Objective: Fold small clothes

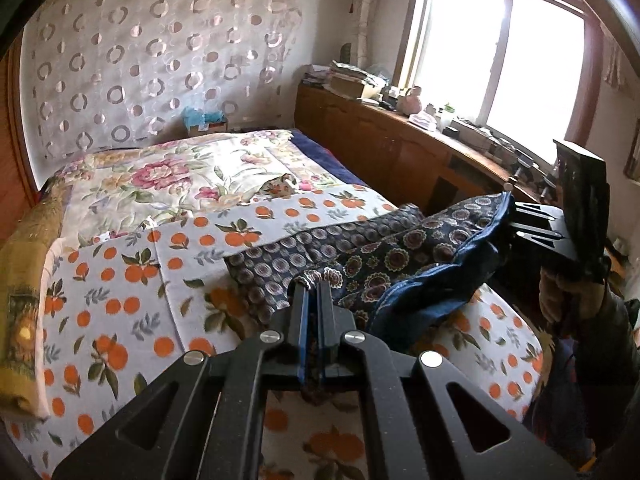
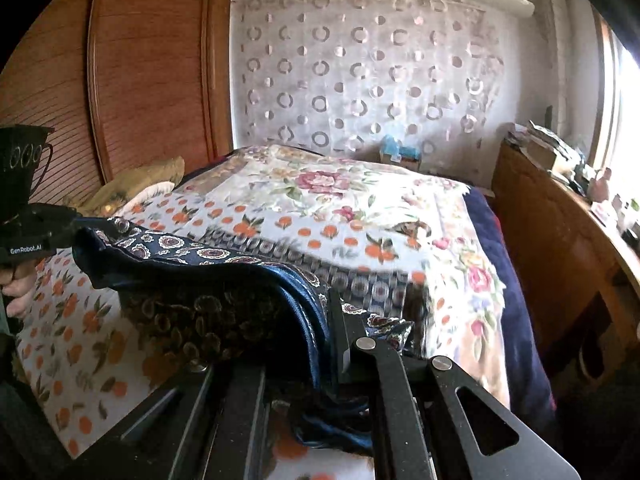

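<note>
Left wrist view: navy patterned garment stretched above bed, its edges clamped by left gripper and right gripper.

left gripper clamped, right gripper clamped

Bed: carries all. Directly on it: orange-print sheet across near end; floral quilt across far half; dark blue blanket showing along window-side edge; yellow pillow at wardrobe-side edge; navy patterned garment partly resting on orange-print sheet.
</note>
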The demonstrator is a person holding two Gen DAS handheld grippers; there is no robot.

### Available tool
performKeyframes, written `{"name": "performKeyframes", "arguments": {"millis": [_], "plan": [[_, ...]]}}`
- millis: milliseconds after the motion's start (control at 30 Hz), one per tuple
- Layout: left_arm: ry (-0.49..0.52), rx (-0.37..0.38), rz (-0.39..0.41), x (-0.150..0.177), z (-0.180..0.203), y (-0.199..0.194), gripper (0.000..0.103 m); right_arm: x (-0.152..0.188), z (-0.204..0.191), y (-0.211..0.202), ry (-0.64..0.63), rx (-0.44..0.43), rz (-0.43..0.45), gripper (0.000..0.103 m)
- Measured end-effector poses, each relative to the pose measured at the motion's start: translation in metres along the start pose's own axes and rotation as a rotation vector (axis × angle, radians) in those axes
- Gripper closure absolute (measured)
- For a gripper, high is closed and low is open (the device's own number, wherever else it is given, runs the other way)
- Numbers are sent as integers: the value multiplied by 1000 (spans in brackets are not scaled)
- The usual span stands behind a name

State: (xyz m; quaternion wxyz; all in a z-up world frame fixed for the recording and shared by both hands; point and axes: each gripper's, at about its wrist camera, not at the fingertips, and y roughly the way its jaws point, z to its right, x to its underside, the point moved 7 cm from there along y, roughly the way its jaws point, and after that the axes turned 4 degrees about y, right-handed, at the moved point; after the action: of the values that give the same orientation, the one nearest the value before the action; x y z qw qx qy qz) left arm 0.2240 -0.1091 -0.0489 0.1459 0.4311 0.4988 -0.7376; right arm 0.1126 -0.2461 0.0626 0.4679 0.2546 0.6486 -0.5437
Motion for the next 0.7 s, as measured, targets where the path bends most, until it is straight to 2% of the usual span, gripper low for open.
{"name": "performKeyframes", "arguments": {"millis": [133,333,433,467,500,633,700], "plan": [[-25,-4,-36,-4,-17,24,100,-1,8,30,6,-20,-29,97],[-38,-18,-99,0,-31,54,98,14,22,67,18,-28,-123,97],[-5,-27,-109,2,-32,56,86,19,24,81,18,-27,-151,97],[5,-42,-103,2,-33,54,70,20,24,84,21,-29,-157,97],[12,-54,-92,0,-35,52,61,19,25,88,24,-29,-161,97],[13,-69,-90,-1,-44,46,61,19,27,95,37,-35,-173,97],[18,-77,-93,0,-47,44,61,7,28,96,40,-31,-173,94]]}}
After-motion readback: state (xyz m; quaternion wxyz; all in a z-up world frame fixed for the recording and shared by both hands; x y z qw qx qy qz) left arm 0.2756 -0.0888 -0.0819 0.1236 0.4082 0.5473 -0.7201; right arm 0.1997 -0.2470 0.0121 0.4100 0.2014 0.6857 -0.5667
